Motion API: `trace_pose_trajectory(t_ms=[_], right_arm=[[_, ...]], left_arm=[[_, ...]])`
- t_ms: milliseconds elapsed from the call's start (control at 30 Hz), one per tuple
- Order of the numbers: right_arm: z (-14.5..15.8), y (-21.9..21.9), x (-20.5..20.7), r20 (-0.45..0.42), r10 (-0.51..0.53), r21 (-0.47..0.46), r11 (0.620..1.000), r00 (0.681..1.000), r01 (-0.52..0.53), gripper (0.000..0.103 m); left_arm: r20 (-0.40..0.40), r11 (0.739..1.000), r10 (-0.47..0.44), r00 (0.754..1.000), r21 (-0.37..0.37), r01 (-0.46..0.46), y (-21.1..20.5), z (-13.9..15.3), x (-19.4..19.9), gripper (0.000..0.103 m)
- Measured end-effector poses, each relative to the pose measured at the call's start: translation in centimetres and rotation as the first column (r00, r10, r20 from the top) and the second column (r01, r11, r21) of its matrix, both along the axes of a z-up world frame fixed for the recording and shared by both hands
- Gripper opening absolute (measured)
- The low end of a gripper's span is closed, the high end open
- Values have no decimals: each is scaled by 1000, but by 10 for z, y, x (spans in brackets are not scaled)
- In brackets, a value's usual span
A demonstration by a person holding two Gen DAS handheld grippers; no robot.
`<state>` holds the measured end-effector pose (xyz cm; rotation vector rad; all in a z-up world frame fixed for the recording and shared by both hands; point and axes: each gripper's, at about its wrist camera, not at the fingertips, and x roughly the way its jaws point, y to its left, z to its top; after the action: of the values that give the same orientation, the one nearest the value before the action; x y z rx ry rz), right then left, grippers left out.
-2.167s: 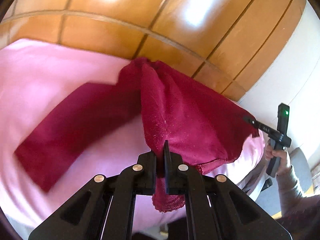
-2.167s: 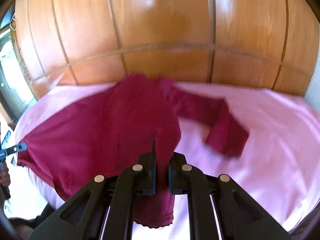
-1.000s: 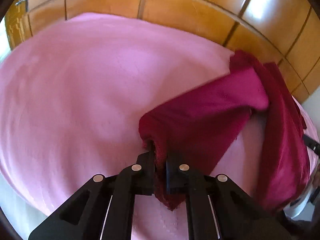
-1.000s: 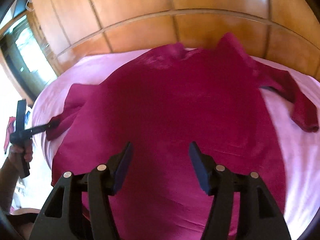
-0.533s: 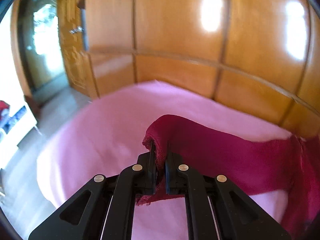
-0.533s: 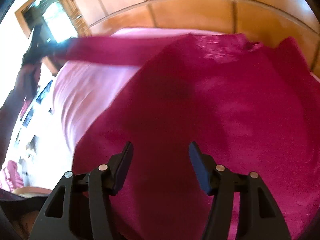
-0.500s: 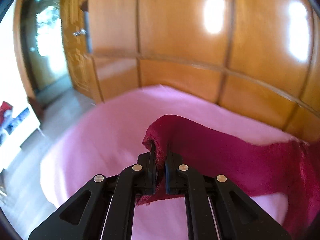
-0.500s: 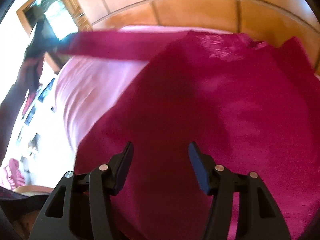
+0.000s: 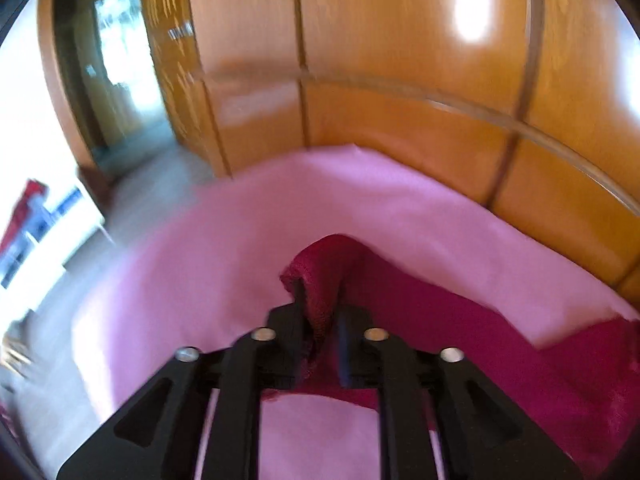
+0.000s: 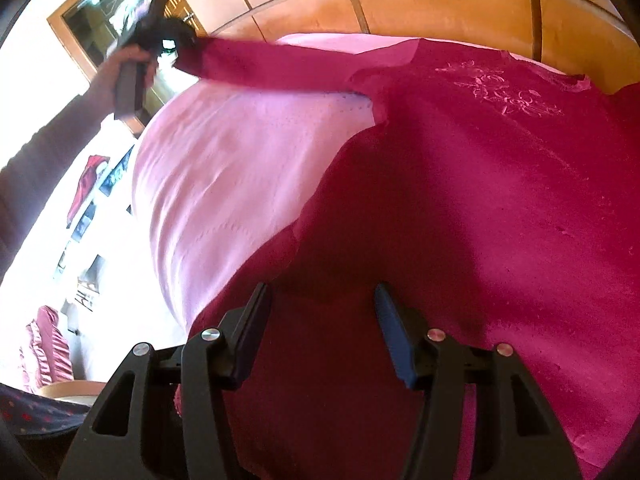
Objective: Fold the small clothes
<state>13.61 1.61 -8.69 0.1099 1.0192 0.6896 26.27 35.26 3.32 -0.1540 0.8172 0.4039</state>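
Your garment is a dark red long-sleeved sweater (image 10: 460, 208) of fuzzy knit, spread front-up on the pink bed (image 10: 224, 184) with pale embroidery (image 10: 500, 92) on its chest, toward the bed's far edge by the wooden panelling. Its body lies mostly flat, the hem reaching the near edge. One sleeve (image 10: 260, 66) is stretched out straight toward the bed's left side, its cuff (image 9: 320, 276) raised off the sheet near the far left corner.

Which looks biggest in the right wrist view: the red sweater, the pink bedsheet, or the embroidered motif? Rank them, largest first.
1. Red sweater, filling most of the frame, partly through nearness to the camera.
2. Pink bedsheet, as far as it shows.
3. Embroidered motif, by far the smallest.
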Motion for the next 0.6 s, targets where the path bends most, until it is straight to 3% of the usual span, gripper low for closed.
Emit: trace_pose_trajectory(t_ms=[33, 100, 133, 200, 300, 400, 433, 500, 533, 600], right_arm=[[1, -4, 2, -6, 0, 14, 1000, 1000, 0, 54], [5, -15, 3, -10, -11, 36, 999, 1000, 12, 52], [8, -25, 3, -3, -32, 38, 999, 999, 32, 52], [14, -49, 3, 15, -85, 28, 996, 996, 84, 53], [26, -106, 0, 51, -223, -11, 975, 973, 224, 53], [36, -170, -15, 89, -384, -67, 918, 919, 390, 57], [39, -200, -24, 106, -455, -97, 880, 884, 465, 60], [39, -235, -36, 110, -531, -126, 831, 840, 542, 62], [38, -256, -45, 115, -575, -147, 796, 810, 587, 63], [33, -278, -56, 108, -617, -174, 760, 779, 626, 66]], left_arm=[[2, 1000, -11, 1000, -22, 11, -4, -6, -8, 31], [6, 989, -90, 996, -114, 90, -20, -20, -31, 32], [22, 968, -164, 986, -191, 165, -34, -27, -48, 32], [48, 926, -261, 964, -271, 264, -55, -35, -75, 32], [95, 790, -451, 888, -420, 446, -100, -53, -123, 32], [128, 648, -584, 802, -521, 555, -144, -69, -170, 32], [129, 603, -620, 774, -552, 575, -160, -77, -186, 32], [137, 552, -655, 743, -584, 595, -176, -86, -203, 32], [127, 535, -673, 729, -596, 599, -187, -92, -214, 32], [125, 511, -689, 714, -615, 601, -198, -99, -223, 32]])
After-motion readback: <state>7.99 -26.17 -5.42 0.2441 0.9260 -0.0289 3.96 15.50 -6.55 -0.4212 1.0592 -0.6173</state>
